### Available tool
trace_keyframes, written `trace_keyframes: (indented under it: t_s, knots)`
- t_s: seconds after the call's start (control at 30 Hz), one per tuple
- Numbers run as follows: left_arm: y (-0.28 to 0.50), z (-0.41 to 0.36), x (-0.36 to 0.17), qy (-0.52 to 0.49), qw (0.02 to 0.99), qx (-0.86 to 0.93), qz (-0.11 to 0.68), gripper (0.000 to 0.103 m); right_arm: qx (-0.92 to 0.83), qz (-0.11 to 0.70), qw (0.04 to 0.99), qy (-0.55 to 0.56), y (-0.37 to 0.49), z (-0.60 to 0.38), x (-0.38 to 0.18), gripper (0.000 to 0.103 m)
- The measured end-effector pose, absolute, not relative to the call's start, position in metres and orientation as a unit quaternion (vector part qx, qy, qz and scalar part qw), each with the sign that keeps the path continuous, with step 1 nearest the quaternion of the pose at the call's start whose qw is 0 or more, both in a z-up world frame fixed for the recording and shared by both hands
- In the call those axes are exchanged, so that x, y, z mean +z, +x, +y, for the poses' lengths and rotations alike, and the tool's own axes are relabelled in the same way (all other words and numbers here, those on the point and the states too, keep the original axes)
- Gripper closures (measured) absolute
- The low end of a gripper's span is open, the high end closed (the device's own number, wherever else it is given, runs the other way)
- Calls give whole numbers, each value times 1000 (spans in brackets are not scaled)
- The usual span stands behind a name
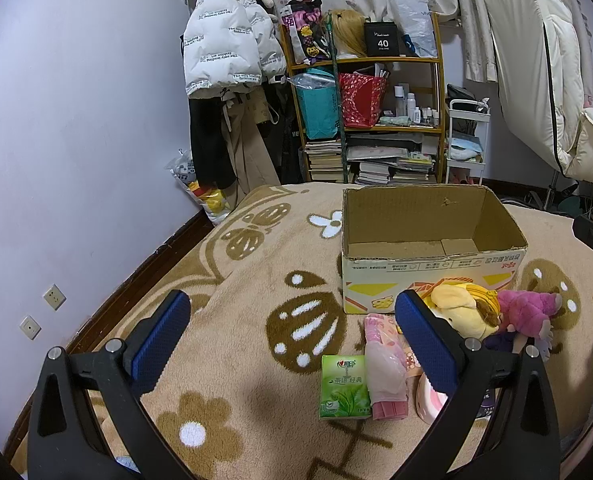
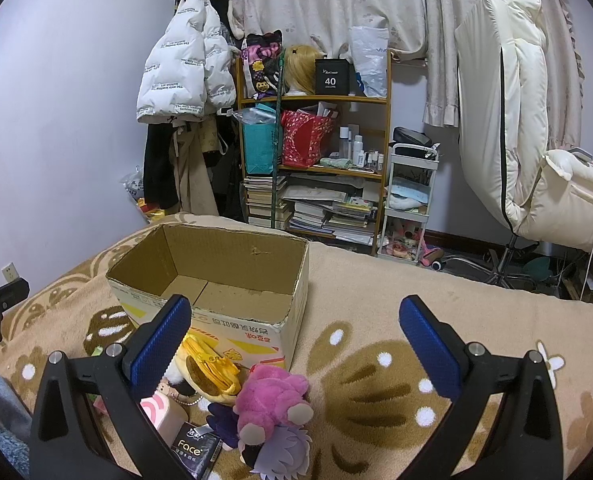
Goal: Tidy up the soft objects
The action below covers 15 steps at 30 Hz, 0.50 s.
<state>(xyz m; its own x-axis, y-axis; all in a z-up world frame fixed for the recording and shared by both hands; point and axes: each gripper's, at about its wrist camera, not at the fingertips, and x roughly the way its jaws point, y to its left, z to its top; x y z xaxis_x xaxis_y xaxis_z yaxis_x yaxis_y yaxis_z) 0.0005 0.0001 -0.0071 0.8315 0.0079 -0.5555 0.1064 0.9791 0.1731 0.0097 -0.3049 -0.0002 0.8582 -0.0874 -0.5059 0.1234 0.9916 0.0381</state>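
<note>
An open, empty cardboard box (image 1: 432,236) (image 2: 216,280) stands on a beige flowered blanket (image 1: 256,280). In front of it lie a yellow plush (image 1: 462,310) (image 2: 206,364), a pink plush (image 1: 526,310) (image 2: 272,400) and a purple-white plush (image 2: 280,452). A green tissue pack (image 1: 344,386), a pink packet (image 1: 384,364), a pink round item (image 1: 428,400) (image 2: 162,414) and a black "Face" pack (image 2: 196,450) lie nearby. My left gripper (image 1: 292,308) hovers open left of the pile. My right gripper (image 2: 296,312) hovers open above the plush toys, holding nothing.
A shelf (image 1: 364,120) (image 2: 316,160) crammed with bags and books stands behind the bed, with hanging coats (image 1: 224,48) to its left. A white trolley (image 2: 410,200) and a chair draped in a cream coat (image 2: 516,128) stand to the right. The blanket (image 2: 376,320) spreads right of the box.
</note>
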Motion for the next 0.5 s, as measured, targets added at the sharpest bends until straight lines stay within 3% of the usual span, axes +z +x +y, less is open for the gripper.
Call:
trace_keyframes:
  t_s: [0.5]
  knots:
    - [4, 10, -14, 97, 948, -21, 302, 2, -55, 263, 963, 34, 10, -301, -3, 0]
